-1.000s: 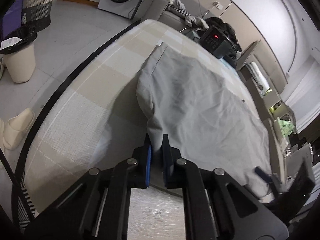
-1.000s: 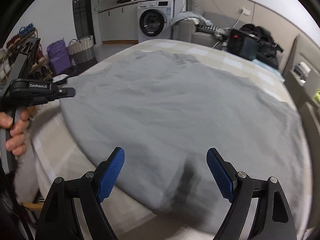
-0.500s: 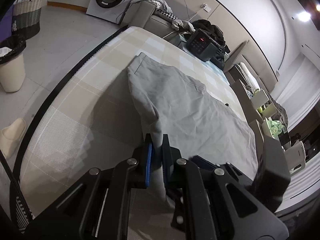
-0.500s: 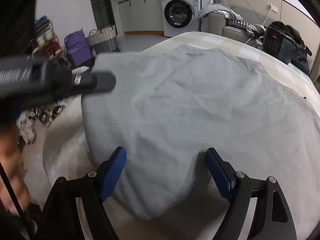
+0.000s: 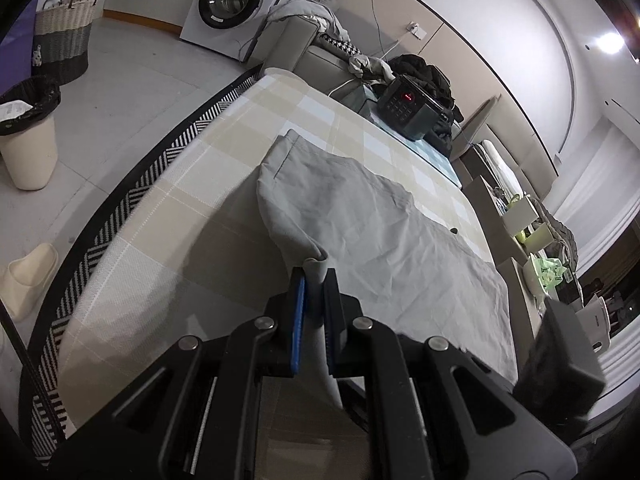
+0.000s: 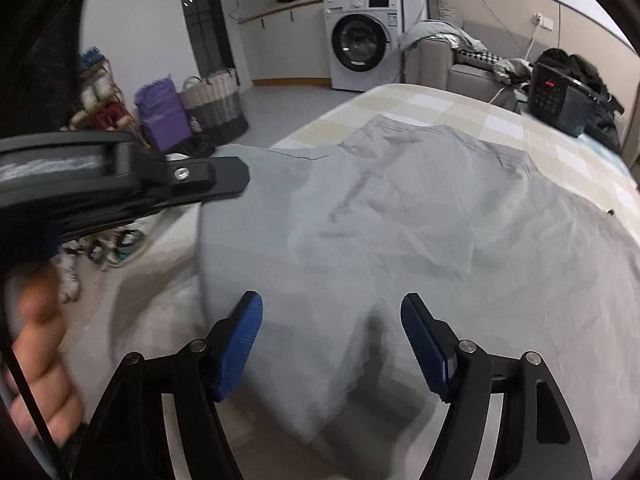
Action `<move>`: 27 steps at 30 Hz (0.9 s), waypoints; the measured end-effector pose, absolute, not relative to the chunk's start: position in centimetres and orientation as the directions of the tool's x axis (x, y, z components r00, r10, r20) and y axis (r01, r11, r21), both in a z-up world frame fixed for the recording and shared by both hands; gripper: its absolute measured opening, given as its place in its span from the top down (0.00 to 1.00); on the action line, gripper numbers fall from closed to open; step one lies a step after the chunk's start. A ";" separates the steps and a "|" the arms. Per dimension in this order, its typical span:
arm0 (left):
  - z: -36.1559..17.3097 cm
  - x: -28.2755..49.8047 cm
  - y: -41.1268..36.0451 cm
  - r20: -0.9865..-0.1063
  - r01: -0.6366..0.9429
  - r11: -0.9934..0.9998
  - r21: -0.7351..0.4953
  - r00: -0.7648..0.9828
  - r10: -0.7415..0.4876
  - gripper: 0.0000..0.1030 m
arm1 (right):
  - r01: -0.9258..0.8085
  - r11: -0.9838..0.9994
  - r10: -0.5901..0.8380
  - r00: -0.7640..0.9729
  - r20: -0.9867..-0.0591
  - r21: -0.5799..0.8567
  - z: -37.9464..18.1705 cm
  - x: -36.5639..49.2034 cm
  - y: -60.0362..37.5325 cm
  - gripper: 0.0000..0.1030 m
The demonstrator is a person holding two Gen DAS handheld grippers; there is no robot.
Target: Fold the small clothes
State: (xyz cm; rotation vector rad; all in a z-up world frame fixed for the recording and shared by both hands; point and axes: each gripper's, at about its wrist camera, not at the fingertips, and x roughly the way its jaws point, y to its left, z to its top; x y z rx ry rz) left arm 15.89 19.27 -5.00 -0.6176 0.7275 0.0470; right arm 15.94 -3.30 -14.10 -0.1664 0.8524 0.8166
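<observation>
Watching from beside the bed, I see the grey garment (image 6: 420,240) spread over the checked bedcover (image 5: 168,216), its far hem up toward twelve o'clock in the right wrist view and its near edge drooping past the mattress edge at six. The left gripper (image 5: 314,280) is clenched on a bunched corner of the cloth, which rises into the jaws like a little tent peak and hangs limp from there. The right gripper (image 6: 332,320) has no hold on anything; its jaws have just been narrowing, with the near edge of the cloth lying under the gap and neither blue pad (image 6: 240,344) pressing on it.

It looks a thin, light, floppy fabric: it creases readily and sags wherever it is not supported, so one pinch will only drag it into a rope. I would judge the matching near corner, toward five o'clock of the right gripper, the sensible second hold, taken at the hem where the doubled seam gives some bite.
</observation>
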 end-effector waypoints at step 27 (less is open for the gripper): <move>-5.2 11.7 24.3 -0.645 -0.316 0.766 -0.560 0.747 -0.163 0.71 | -0.668 0.643 0.705 0.326 -0.629 0.374 -12.6 17.9 -3.3 0.90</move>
